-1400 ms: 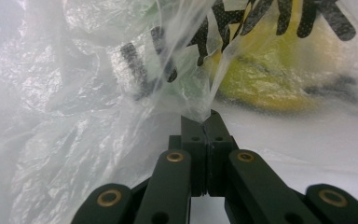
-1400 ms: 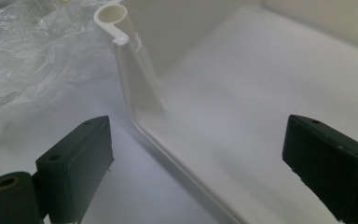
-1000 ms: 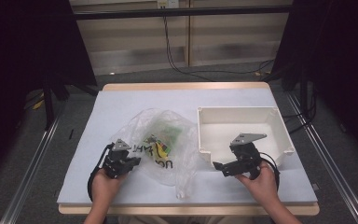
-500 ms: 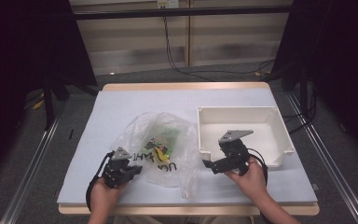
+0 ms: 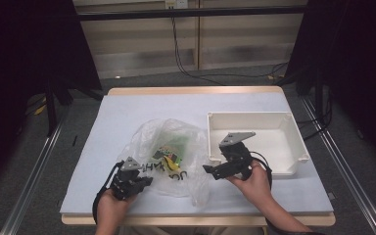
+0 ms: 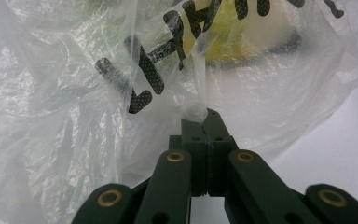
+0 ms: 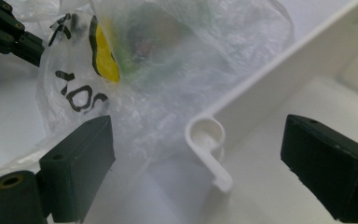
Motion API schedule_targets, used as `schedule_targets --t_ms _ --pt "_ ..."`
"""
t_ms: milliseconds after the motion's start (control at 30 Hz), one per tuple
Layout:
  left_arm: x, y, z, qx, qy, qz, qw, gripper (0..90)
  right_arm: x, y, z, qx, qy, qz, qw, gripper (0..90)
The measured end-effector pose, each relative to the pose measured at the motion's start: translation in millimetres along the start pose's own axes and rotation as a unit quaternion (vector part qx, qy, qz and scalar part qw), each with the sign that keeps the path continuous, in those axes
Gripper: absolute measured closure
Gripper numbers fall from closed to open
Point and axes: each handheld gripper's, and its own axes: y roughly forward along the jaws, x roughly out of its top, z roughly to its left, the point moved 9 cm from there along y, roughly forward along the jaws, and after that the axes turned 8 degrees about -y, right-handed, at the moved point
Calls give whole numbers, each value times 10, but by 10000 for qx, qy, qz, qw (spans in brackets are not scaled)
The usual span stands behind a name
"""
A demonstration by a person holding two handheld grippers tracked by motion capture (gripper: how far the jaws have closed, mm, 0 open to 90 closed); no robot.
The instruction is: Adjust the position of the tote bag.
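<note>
A clear plastic bag (image 5: 171, 156) with black lettering and a yellow mark lies on the white table, with green and yellow packets inside it. My left gripper (image 5: 144, 182) sits at the bag's near left edge, its jaws shut on a pinch of the bag's film (image 6: 199, 108). My right gripper (image 5: 209, 170) hovers at the bag's right side, by the near left corner of the white bin (image 5: 293, 142). Its jaws stand wide open (image 7: 196, 172), with the bin's corner (image 7: 209, 140) and the bag (image 7: 168, 70) ahead of them. The left gripper (image 7: 25, 44) appears at the far edge of the bag.
The white bin's inside (image 7: 307, 102) looks bare. The table's front edge (image 5: 200, 219) runs just below both hands. A metal rail (image 5: 34, 176) runs along the table's left side, and cables (image 5: 196, 68) lie on the floor behind.
My right gripper has moved left, from beside the bin's front wall towards the bag. The left gripper has stayed at the bag's near left edge, drawn slightly nearer the table's front.
</note>
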Motion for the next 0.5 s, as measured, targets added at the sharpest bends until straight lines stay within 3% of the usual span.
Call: schedule_targets --t_ms 167,267,333,500 --pt "-9 17 -54 -60 14 50 10000 897 143 156 74 41 -208 20 9998 82" --pt "-7 24 -92 -110 33 55 9999 897 227 219 76 -204 -395 51 9990 59" --pt "-5 23 -113 -128 60 62 9999 897 298 207 49 -257 -456 -48 9986 104" --pt "5 17 -145 -157 129 50 9998 897 447 191 86 -53 -424 -199 9989 104"
